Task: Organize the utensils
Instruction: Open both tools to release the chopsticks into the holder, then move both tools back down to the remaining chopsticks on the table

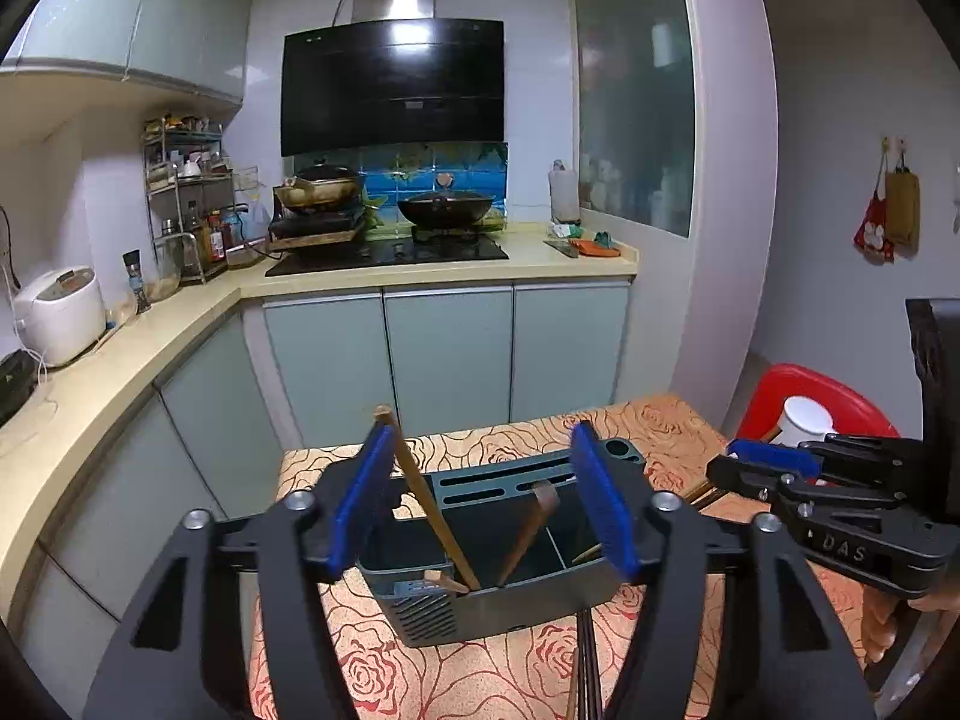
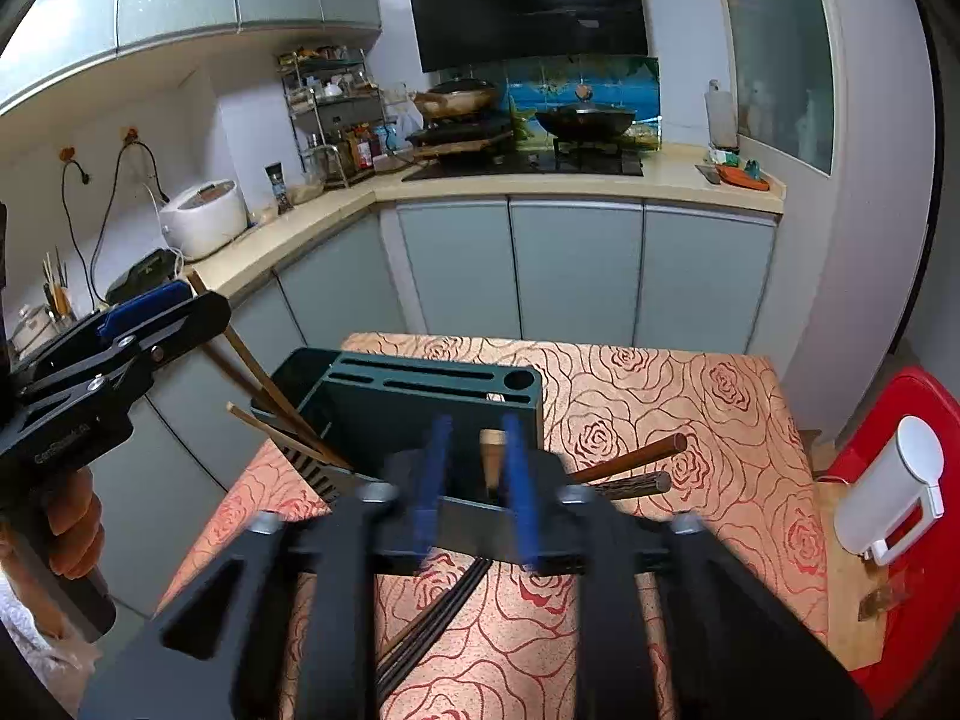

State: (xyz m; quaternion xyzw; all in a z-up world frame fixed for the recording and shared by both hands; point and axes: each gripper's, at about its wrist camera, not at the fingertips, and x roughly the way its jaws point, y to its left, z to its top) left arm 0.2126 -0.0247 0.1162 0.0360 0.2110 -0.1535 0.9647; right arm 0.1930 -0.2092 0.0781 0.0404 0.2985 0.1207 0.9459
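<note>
Left gripper (image 1: 480, 504) spread wide, nothing pinched — a wooden chopstick (image 1: 429, 504) leans by its left pad, contact not clear. Right gripper (image 2: 477, 480) partly spread, pads blurred, astride a pale wooden handle (image 2: 493, 450) without pressing it.

Utensil holder (image 1: 528, 606) — dark teal plastic, slotted knife block at rear, open compartments in front — at lower centre of the left wrist view, on the rose-patterned surface (image 2: 660, 420). Standing in the compartments: light wooden chopsticks, a brown flat-handled utensil (image 1: 531, 531). Lying flat on the surface in the lower centre of the frame, just in front of the holder: dark chopsticks (image 2: 438, 618). Two brown round handles (image 2: 636, 468) at the holder's right side.

Handling, judged: chopsticks light, stiff, thin, smooth — apt to roll or pivot in a pinch. Best taken near mid-length, across the pair, pads square. Flat on cloth, so hard to get under. Holder light, likely to shift if nudged.
</note>
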